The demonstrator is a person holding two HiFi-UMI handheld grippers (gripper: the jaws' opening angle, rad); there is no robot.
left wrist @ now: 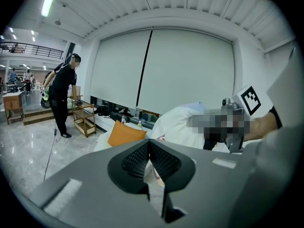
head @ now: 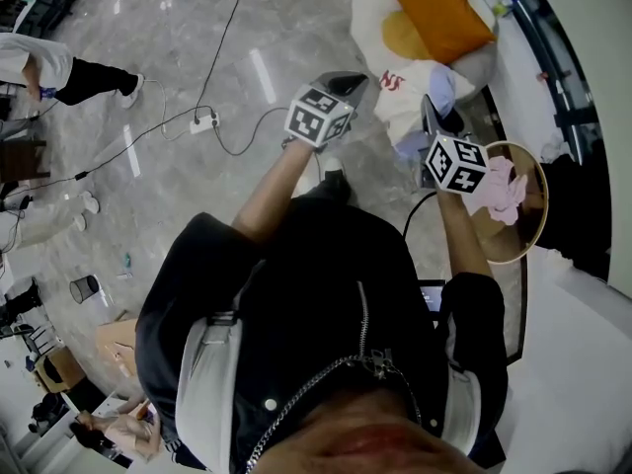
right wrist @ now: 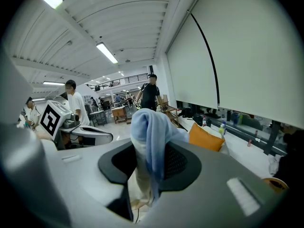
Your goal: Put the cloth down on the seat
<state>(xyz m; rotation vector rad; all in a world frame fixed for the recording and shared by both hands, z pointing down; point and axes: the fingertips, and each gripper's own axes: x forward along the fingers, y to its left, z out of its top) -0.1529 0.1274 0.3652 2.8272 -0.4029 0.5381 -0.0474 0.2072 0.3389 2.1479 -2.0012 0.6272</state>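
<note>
A light blue cloth [right wrist: 149,127] hangs from my right gripper [right wrist: 149,163], whose jaws are shut on it; in the head view the cloth [head: 441,90] bunches at that gripper's tip [head: 436,113]. Just right of it stands a round wooden seat [head: 538,230] with a pink cloth [head: 506,191] lying on it. My left gripper [left wrist: 149,151] is shut with nothing in it. It is held out to the left of the right one [head: 354,81], above the floor. A white padded seat [head: 395,67] with an orange cushion [head: 439,13] lies ahead of both grippers.
A power strip [head: 204,121] and cables trail over the marble floor at the left. A person in black [left wrist: 61,94] stands by a wooden trolley [left wrist: 84,118]. A ledge with bottles [right wrist: 237,122] runs under the blinds. Other people stand further off in the hall.
</note>
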